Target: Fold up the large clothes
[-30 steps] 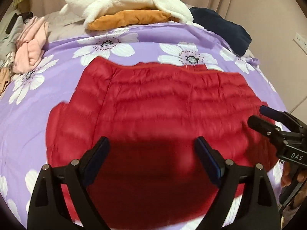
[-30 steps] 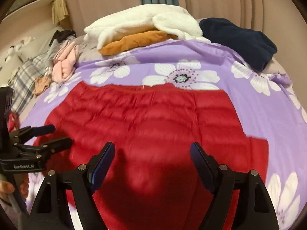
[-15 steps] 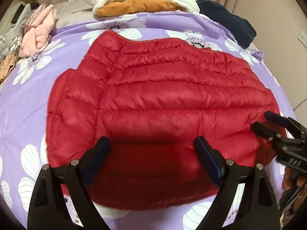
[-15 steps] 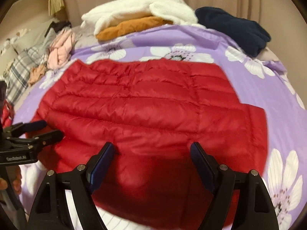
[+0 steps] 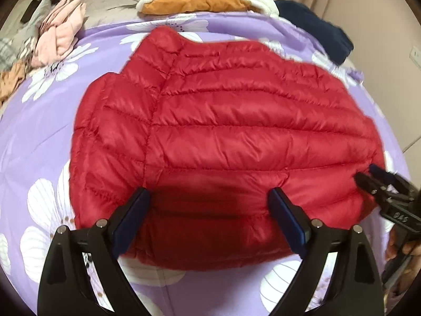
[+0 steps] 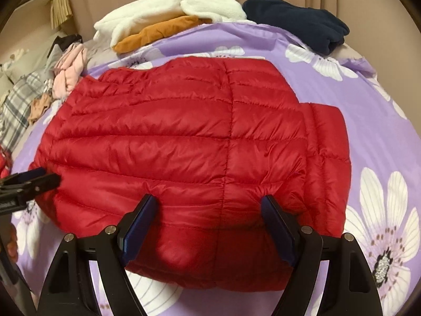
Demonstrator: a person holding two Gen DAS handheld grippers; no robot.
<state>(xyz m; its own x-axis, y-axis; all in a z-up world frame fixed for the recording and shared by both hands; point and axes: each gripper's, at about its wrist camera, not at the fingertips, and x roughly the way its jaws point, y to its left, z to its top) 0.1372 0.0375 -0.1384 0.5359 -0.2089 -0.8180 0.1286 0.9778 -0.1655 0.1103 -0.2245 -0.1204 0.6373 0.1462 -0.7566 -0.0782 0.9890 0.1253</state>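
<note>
A red quilted puffer jacket (image 5: 236,137) (image 6: 184,144) lies spread on a purple flowered bedsheet (image 5: 39,137), one sleeve folded in along its side (image 6: 326,158). My left gripper (image 5: 208,193) stands open over the jacket's near edge, fingertips wide apart above the fabric and gripping nothing. My right gripper (image 6: 208,198) is open the same way over the near edge, and the cloth puckers a little by its right fingertip (image 6: 267,202). Each wrist view also catches the other gripper at the jacket's side: the right gripper (image 5: 367,173) and the left gripper (image 6: 43,175).
At the far end of the bed lie a white fleece (image 6: 168,8) over an orange garment (image 6: 158,34) and a navy garment (image 6: 302,23). Pink clothes (image 5: 60,36) and a plaid item (image 6: 18,105) sit at the left. A wall stands to the right.
Both views have drawn back and dipped: the jacket's near edge and the sheet in front of it have come into view. The jacket now lies still and sharp. Both grippers stayed open.
</note>
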